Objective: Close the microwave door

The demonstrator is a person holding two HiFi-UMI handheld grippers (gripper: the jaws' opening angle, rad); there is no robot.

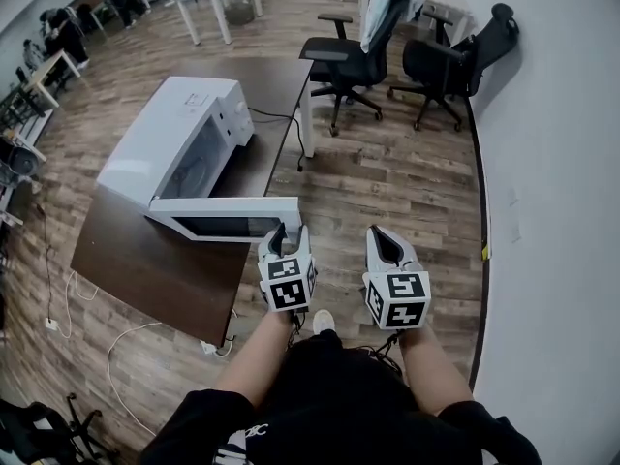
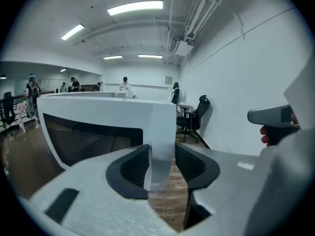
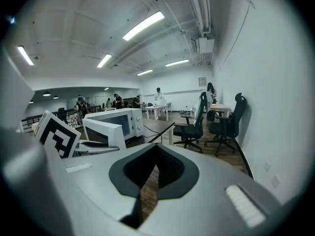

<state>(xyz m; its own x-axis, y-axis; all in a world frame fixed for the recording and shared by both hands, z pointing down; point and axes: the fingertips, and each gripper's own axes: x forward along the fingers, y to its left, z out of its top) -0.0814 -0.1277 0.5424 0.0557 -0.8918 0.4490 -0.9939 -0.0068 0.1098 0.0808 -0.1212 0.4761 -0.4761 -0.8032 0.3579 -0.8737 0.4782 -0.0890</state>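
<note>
Of the two grippers, the left gripper [image 1: 288, 236] is wide open, with the free edge of the single microwave [image 1: 184, 124] door [image 1: 228, 205] between its pads, unclamped. The right gripper [image 1: 385, 237] is closed and empty just beside it. The door stands swung open on one table [image 1: 145, 260]. Two chairs [image 1: 349, 61] stand beyond.

The head view looks steeply down on the microwave [image 1: 184, 148], the left gripper [image 1: 290, 236] and the right gripper [image 1: 385, 238]. Each gripper view rides low behind its jaws, facing roughly level; both share the microwave door [image 2: 108, 127] and, seemingly, the office chairs [image 3: 197, 124]
</note>
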